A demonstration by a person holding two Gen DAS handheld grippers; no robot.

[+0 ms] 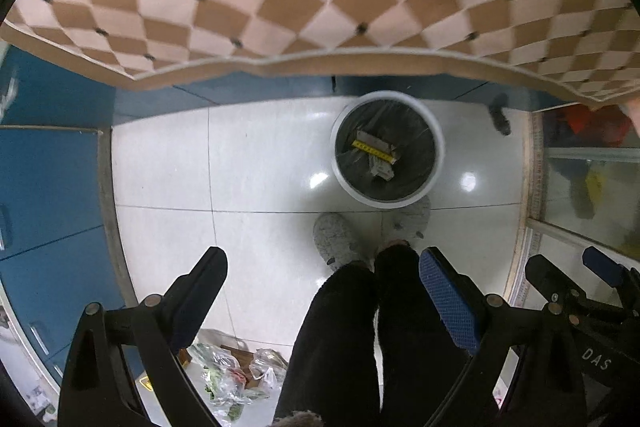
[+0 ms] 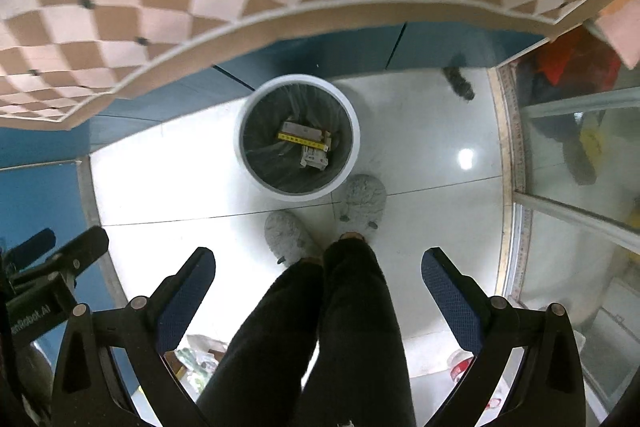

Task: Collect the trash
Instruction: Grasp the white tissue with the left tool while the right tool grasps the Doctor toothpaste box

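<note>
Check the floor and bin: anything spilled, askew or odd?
The white round bin with a dark liner stands upright, cartons inside. Loose crumpled clear plastic bags and scraps lie on the white tile floor behind the person's legs, uncollected. A dark fuzzy object lies by the blue cabinet base; unclear what.

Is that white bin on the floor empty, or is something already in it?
Not empty. The white bin stands upright with a dark liner, and a few small cartons lie at the bottom.

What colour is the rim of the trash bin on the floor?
White, around a dark grey liner bag; the bin shows best in the right wrist view.
</note>
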